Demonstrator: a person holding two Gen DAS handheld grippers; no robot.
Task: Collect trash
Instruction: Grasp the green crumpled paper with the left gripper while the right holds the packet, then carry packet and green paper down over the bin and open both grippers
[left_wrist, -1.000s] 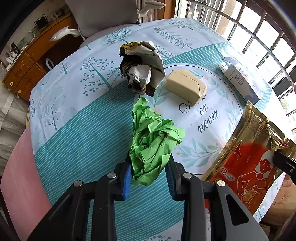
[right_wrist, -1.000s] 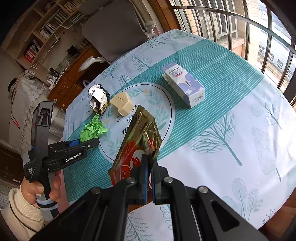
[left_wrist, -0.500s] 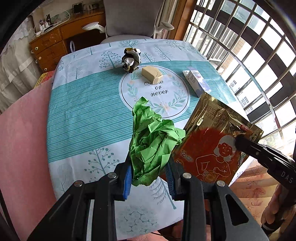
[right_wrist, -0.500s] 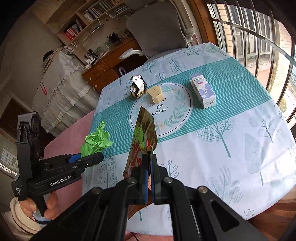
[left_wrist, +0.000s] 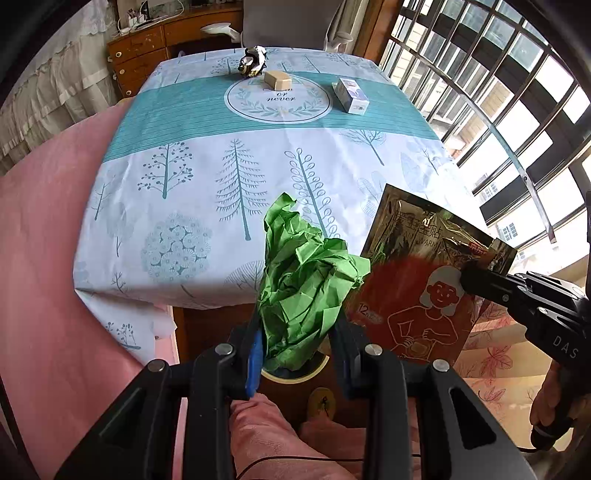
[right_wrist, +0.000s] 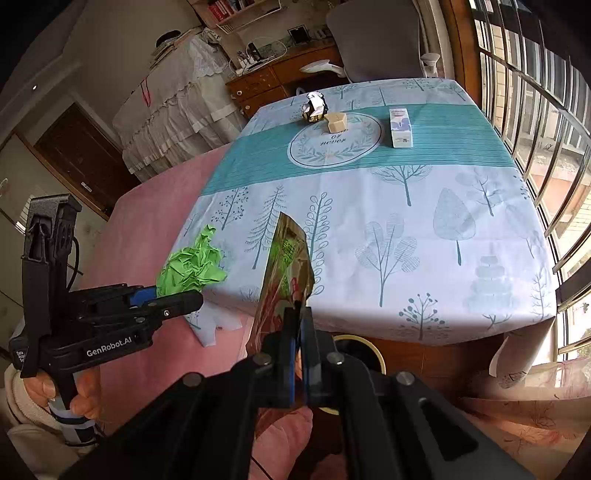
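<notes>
Crumpled green paper wad (left_wrist: 303, 291) clamped in left gripper (left_wrist: 299, 354), hanging past the table edge above a round yellow-rimmed bin (right_wrist: 376, 352), contents unseen. Gold-and-red foil packet (left_wrist: 424, 280) pinched in right gripper (right_wrist: 298, 354) alongside.

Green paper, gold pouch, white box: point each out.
green paper (left_wrist: 306, 288), left wrist view, middle of the crumpled wad.
gold pouch (left_wrist: 417, 291), left wrist view, red printed front.
white box (right_wrist: 400, 127), right wrist view, top face.

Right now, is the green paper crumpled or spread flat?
Crumpled: the green paper is a creased wad between the left gripper's fingers.
</notes>
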